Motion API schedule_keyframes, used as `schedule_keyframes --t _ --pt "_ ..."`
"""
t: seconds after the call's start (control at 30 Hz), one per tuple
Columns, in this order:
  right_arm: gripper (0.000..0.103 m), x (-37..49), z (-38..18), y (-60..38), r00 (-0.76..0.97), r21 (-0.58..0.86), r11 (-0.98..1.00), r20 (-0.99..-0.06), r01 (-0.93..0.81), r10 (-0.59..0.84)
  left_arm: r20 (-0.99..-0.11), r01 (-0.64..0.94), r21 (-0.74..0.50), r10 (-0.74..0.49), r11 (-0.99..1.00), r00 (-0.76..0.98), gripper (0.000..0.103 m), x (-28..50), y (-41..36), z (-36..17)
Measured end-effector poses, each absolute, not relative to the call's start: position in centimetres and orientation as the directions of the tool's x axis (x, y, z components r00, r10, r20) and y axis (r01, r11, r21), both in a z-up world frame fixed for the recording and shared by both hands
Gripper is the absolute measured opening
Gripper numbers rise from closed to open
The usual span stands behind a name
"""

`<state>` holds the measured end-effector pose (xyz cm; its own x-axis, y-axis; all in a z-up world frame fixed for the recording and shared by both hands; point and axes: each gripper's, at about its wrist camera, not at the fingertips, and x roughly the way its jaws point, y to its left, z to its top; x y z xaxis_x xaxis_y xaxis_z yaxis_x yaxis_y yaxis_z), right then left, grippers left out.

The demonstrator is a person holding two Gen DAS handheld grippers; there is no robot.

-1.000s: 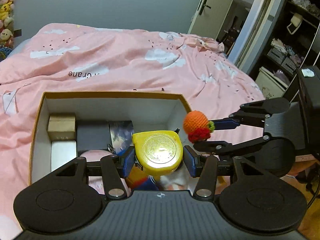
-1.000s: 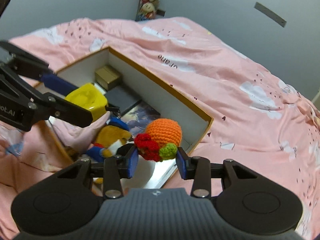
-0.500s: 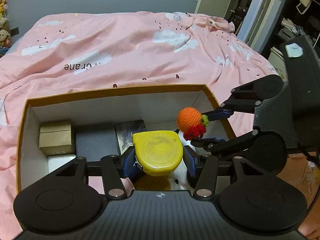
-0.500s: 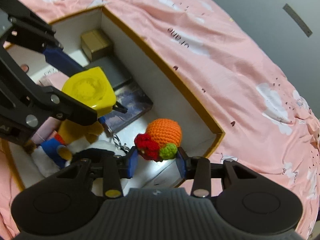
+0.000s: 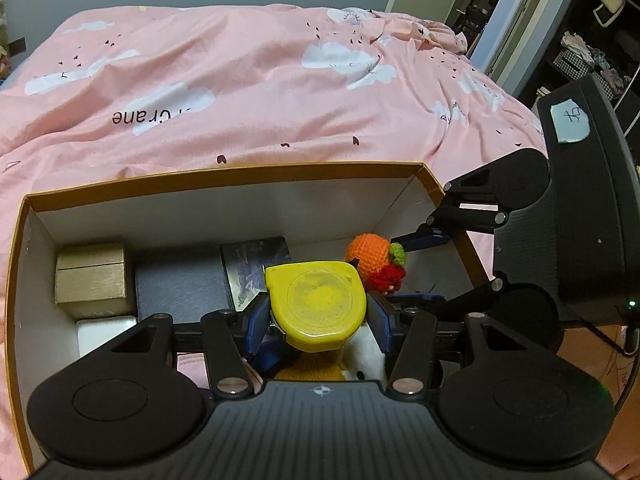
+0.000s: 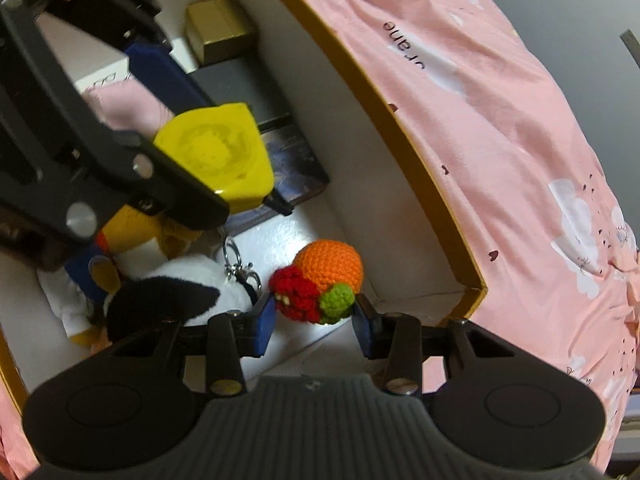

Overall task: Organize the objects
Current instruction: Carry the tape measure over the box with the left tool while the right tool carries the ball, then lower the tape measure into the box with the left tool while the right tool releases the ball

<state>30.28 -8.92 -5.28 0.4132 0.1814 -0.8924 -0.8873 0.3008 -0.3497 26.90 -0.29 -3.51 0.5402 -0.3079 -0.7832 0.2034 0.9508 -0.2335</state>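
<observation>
A white-walled box (image 5: 224,216) with a gold rim is shown lying on a pink bedcover (image 5: 248,92). The left gripper (image 5: 318,320) is closed on a yellow tape measure (image 5: 316,304), which is held above the box interior, over a yellow-and-blue plush toy (image 6: 132,236). The right gripper (image 6: 314,320) is closed on an orange crocheted ball (image 6: 320,280) with red and green trim, held by that trimmed end above the white floor near the box's right end wall. Along the far wall of the box a gold case (image 5: 90,280) is seen in the left corner, with a dark grey case (image 5: 180,280) beside it and a dark printed card (image 5: 256,260) next. A black-and-white plush (image 6: 176,292) with a metal key clip (image 6: 240,268) is seen just beside the right gripper.
</observation>
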Motion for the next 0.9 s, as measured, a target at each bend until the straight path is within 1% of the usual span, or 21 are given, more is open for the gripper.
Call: schedule_keyframes --t 0.2,0.27,0.33,0.43,0.53,0.6,0.73,0.9 --pt "0.044 30.0 -4.9 -9.0 0.395 -0.339 0.281 -0.902 -0.898 0.174 -0.79 0.197 -0.261 -0.327 0.945 0.519 0.059 27.4 -0.2 -4.0" --pt "0.047 29.8 -4.5 -9.1 0.397 -0.337 0.287 -0.9 -0.897 0.182 -0.794 0.192 -0.261 -0.324 0.946 0.514 0.059 27.7 -0.3 -4.1" --pt "0.054 29.4 -3.7 -9.5 0.41 -0.342 0.303 -0.89 -0.89 0.201 -0.8 0.183 -0.265 -0.322 0.947 0.507 0.059 28.0 -0.3 -4.2" --pt "0.055 29.1 -2.4 -10.4 0.455 -0.369 0.337 -0.862 -0.866 0.225 -0.803 0.167 -0.294 -0.338 0.941 0.491 0.059 28.8 -0.3 -4.4" --pt "0.055 28.5 -0.6 -11.9 0.473 -0.347 0.396 -0.834 -0.85 0.285 -0.811 0.137 -0.309 -0.336 0.941 0.479 0.059 29.8 -0.5 -4.6" --pt "0.055 27.9 0.3 -12.7 0.501 -0.346 0.437 -0.808 -0.83 0.311 -0.816 0.109 -0.302 -0.315 0.947 0.485 0.059 30.6 -0.8 -4.6" --pt "0.055 27.4 1.4 -14.2 0.586 -0.387 0.51 -0.747 -0.768 0.315 -0.822 0.09 -0.28 -0.286 0.956 0.493 0.059 32.1 -1.4 -4.7" --pt "0.055 27.8 1.8 -15.4 0.596 -0.345 0.581 -0.737 -0.737 0.319 -0.84 0.099 -0.178 -0.203 0.979 0.504 0.059 33.4 -3.5 -5.3"
